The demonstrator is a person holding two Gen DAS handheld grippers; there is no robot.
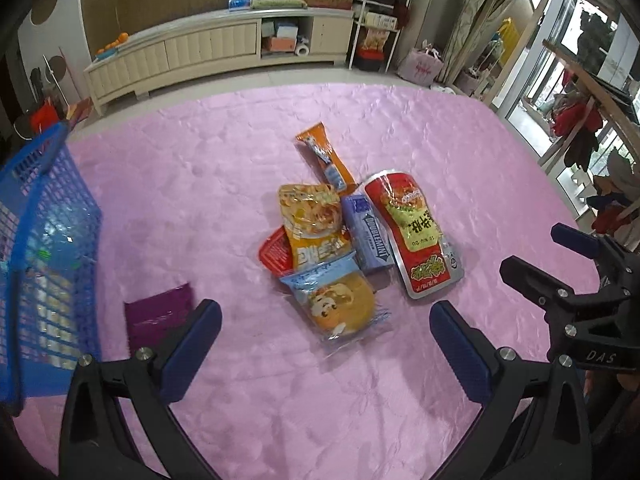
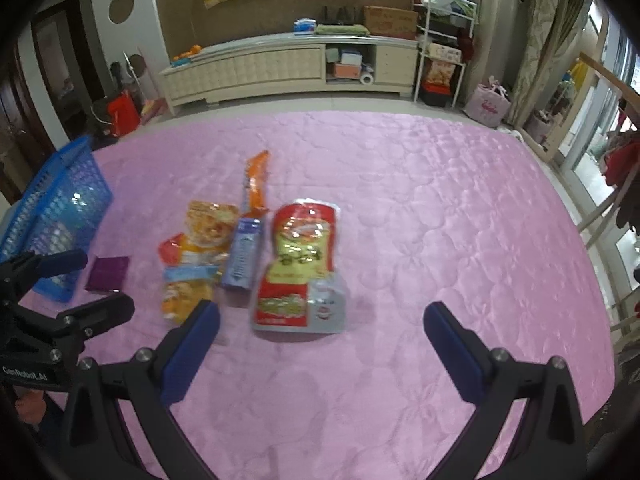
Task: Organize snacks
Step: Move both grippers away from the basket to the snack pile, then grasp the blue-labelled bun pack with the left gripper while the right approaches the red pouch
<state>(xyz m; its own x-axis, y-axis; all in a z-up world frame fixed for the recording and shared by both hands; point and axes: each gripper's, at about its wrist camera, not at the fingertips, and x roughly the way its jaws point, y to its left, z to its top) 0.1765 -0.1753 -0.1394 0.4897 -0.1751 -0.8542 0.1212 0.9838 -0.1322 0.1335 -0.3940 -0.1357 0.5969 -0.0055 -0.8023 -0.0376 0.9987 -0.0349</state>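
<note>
- The landmark is the snack pile on the pink quilted cloth (image 1: 240,160); every place below is given from it.
- The left gripper (image 1: 326,344) hovers just on the near side of the pile, jaws spread wide with nothing between them; its blue pads (image 1: 196,350) frame the nearest snack.
- That nearest snack is a light blue cake pack (image 1: 340,300), partly lying on a yellow-orange packet (image 1: 310,220).
- A small red packet (image 1: 274,250) sticks out from under the yellow-orange packet on the pile's left.
- A blue Doublemint gum pack (image 1: 368,232) lies in the middle of the pile, touching the big red pouch (image 1: 412,232) on its right.
- An orange stick pack (image 1: 324,156) lies at the far end of the pile.
- A purple packet (image 1: 158,314) lies alone, left of the pile, near the blue basket (image 1: 48,240), which stands further left at the cloth's edge.
- The right gripper (image 2: 322,344) hangs to the near right of the pile, jaws wide apart and empty, the red pouch just ahead of its left finger.
</note>
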